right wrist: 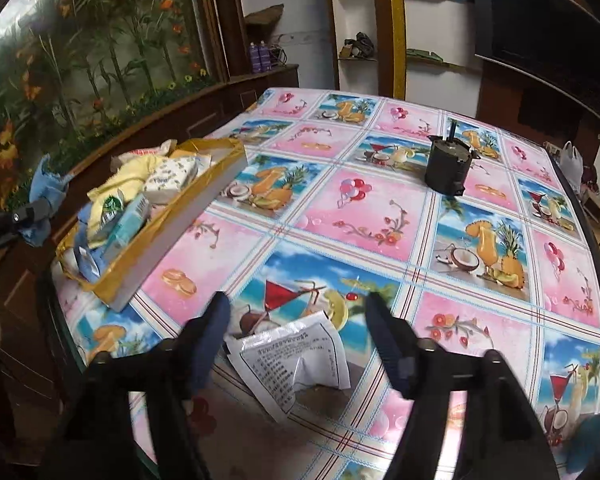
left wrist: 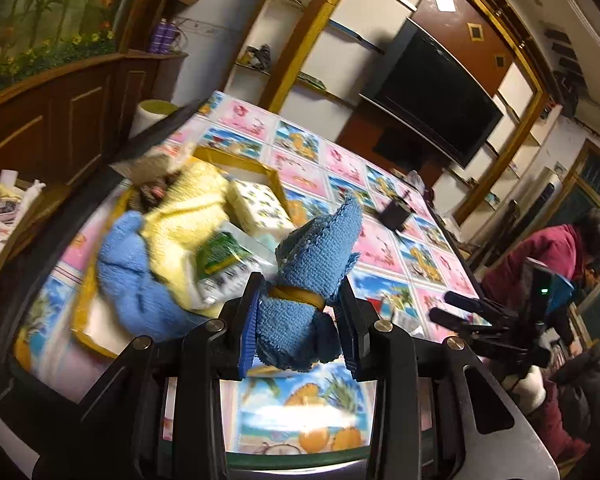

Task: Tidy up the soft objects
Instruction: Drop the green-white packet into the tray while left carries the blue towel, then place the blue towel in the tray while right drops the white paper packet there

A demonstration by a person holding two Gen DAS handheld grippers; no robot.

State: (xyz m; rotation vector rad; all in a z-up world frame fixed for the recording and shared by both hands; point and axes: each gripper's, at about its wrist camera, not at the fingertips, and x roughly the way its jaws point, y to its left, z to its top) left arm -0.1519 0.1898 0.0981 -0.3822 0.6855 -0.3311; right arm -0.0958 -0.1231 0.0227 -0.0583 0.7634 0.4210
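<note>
My left gripper [left wrist: 300, 312] is shut on a rolled blue cloth [left wrist: 312, 268] bound with a yellow band, held above the table beside the gold-edged box [left wrist: 274, 178]. The box holds a yellow cloth [left wrist: 188, 208], a light blue fluffy cloth [left wrist: 128, 272], a printed tissue pack [left wrist: 260, 204] and a green packet [left wrist: 220, 254]. My right gripper [right wrist: 296, 308] is open over a silver-white sachet [right wrist: 292, 356] lying on the tablecloth. The box also shows in the right wrist view [right wrist: 172, 228], and the left gripper with its blue cloth [right wrist: 46, 192] at the far left.
A dark cylindrical device [right wrist: 448, 168] stands on the patterned table [right wrist: 380, 208] toward the far side. A wooden cabinet [left wrist: 60, 112] runs along the left. A person in a red jacket [left wrist: 548, 256] is at the right of the table. A TV [left wrist: 432, 92] hangs behind.
</note>
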